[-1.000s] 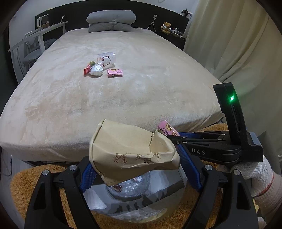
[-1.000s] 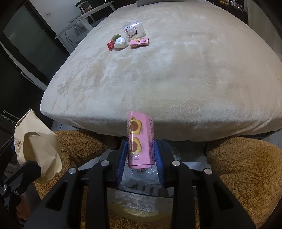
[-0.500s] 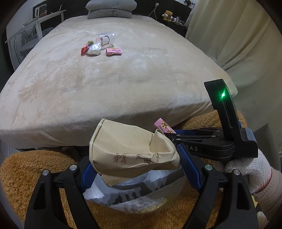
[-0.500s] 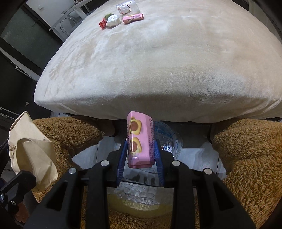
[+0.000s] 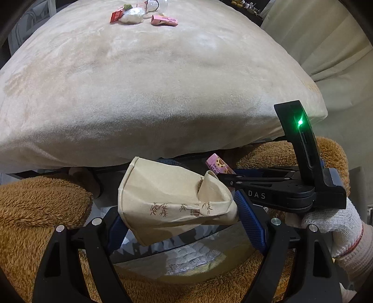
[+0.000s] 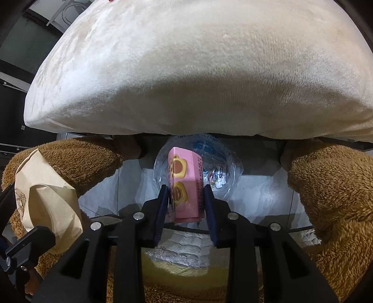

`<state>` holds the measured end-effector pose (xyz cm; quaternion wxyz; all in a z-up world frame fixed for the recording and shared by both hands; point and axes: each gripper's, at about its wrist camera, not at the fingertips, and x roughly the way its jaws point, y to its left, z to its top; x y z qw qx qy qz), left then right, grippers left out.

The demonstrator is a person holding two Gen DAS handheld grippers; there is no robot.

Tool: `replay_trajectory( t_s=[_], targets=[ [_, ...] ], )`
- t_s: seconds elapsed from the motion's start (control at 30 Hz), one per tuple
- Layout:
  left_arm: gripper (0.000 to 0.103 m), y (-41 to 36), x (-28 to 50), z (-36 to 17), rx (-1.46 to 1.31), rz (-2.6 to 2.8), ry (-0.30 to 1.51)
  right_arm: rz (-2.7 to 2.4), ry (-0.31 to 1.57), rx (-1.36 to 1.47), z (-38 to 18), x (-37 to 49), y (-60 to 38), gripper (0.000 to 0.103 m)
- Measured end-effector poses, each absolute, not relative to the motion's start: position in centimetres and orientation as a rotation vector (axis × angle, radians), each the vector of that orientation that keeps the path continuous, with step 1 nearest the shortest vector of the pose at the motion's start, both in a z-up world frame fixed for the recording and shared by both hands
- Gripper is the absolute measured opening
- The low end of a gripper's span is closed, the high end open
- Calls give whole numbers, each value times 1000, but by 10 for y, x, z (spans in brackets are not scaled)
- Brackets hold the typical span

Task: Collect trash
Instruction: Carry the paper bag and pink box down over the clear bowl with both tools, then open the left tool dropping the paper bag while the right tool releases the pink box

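Both grippers have dropped lower past the bed (image 5: 163, 93) edge since the earlier frame; the remaining wrappers (image 5: 163, 20) now sit far up the bed. Right gripper (image 6: 185, 205): jaws pinching the pink cookie box (image 6: 183, 184) upright, directly over the clear plastic bag (image 6: 223, 167) (below the bed edge). Left gripper (image 5: 179, 223): jaws pinching the crumpled paper cup (image 5: 170, 202), just left of the box.
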<state>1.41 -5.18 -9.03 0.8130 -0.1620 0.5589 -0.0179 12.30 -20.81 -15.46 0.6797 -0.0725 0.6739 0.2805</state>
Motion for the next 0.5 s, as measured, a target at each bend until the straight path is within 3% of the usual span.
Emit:
replay_trajectory(
  t_s=[0.5],
  targets=[
    [82, -38, 38, -161, -409, -50, 1345, 597, 1647, -180, -209, 136, -198, 32]
  ],
)
